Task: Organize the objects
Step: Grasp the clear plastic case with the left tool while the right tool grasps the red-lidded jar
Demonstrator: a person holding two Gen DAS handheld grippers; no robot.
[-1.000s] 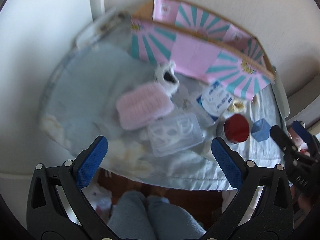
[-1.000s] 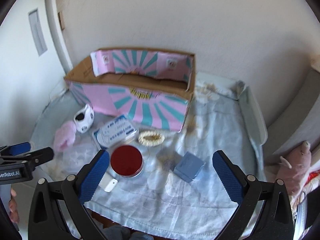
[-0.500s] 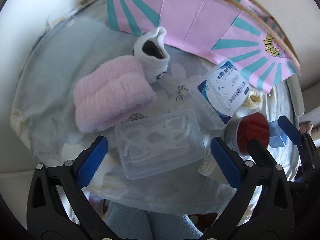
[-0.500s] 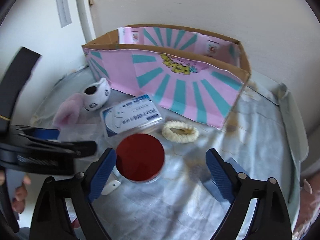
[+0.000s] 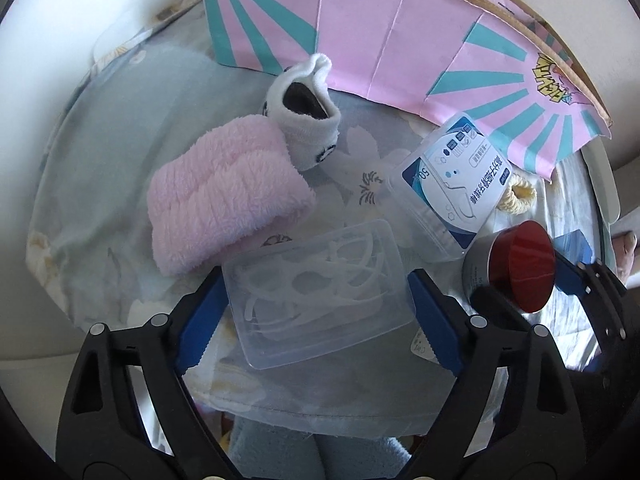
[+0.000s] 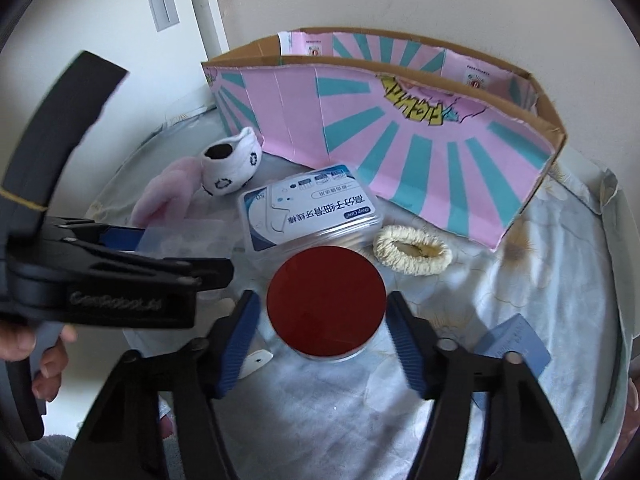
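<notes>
So far nothing appears to have gone into the pink-and-teal cardboard box (image 6: 384, 128) at the back; what shows of its inside in the right wrist view looks bare, and every loose item lies on the pale flowered cloth (image 6: 520, 280) over the bench in front of it. My reading is that the sorting is only starting, with two first pickups under way.

Going left to right: a fluffy pink folded towel (image 5: 224, 192) with a ribbed nap, soft and squashable; touching its far corner, a small white knitted sock (image 5: 308, 120) with dark markings, its mouth gaping. Next, a clear, flat, rigid plastic case (image 5: 320, 288) with white curved pieces inside. The left tool (image 5: 316, 312) straddles it, jaws closing, blue ribbed pads just beside its short ends but seemingly not yet pressing. Beyond lies a clear rectangular box with a blue-and-white label (image 6: 308, 208), then a round tin with a smooth red lid (image 6: 326, 300); the right tool (image 6: 320, 340) is closing around it, pads still apart from its wall. A cream ribbed scrunchie (image 6: 412, 256) and a small blue box (image 6: 516, 344) finish the row.
</notes>
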